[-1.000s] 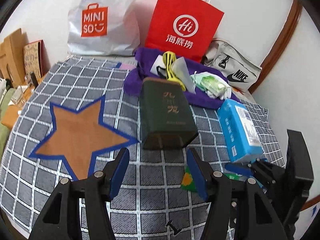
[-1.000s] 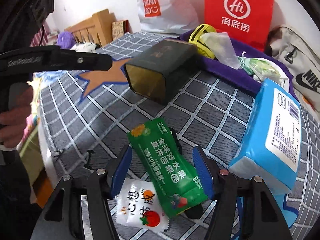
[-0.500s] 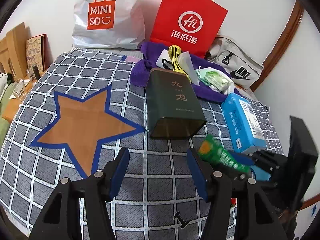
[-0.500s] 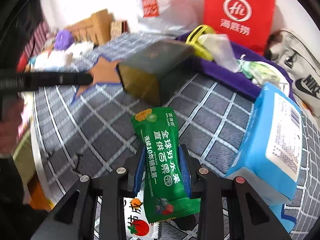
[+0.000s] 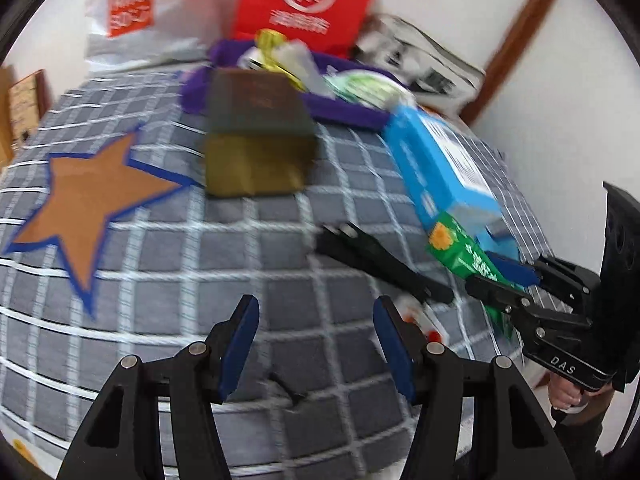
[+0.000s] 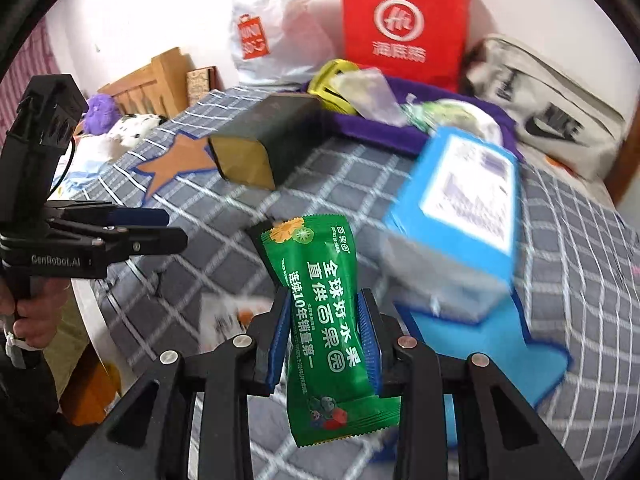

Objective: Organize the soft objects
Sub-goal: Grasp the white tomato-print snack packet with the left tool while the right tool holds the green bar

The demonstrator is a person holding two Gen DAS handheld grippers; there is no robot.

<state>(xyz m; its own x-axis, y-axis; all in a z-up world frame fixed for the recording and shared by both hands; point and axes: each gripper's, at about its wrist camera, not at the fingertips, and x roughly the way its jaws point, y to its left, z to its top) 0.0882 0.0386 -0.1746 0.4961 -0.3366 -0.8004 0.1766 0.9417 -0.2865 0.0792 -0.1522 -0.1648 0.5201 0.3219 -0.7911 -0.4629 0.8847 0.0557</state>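
Observation:
My right gripper [image 6: 324,328] is shut on a green snack packet [image 6: 324,304] and holds it above the checked cloth; the packet also shows in the left wrist view [image 5: 464,256]. A white packet with a tomato print [image 6: 228,316] lies on the cloth below it. My left gripper [image 5: 316,344] is open and empty over the cloth's near part; it shows at the left of the right wrist view [image 6: 160,228]. A blue tissue pack [image 6: 460,208] lies to the right. A purple tray [image 6: 384,132] with several soft items stands at the back.
A dark green tin box [image 5: 256,132] lies on its side mid-cloth. An orange star patch [image 5: 88,196] is at the left. A red paper bag [image 5: 308,4], a white Miniso bag [image 5: 132,8] and a grey Nike bag [image 6: 552,120] line the back wall.
My right gripper has lifted the green packet higher off the cloth, uncovering the white tomato packet. My left gripper has swung right and lower; both views are blurred by motion.

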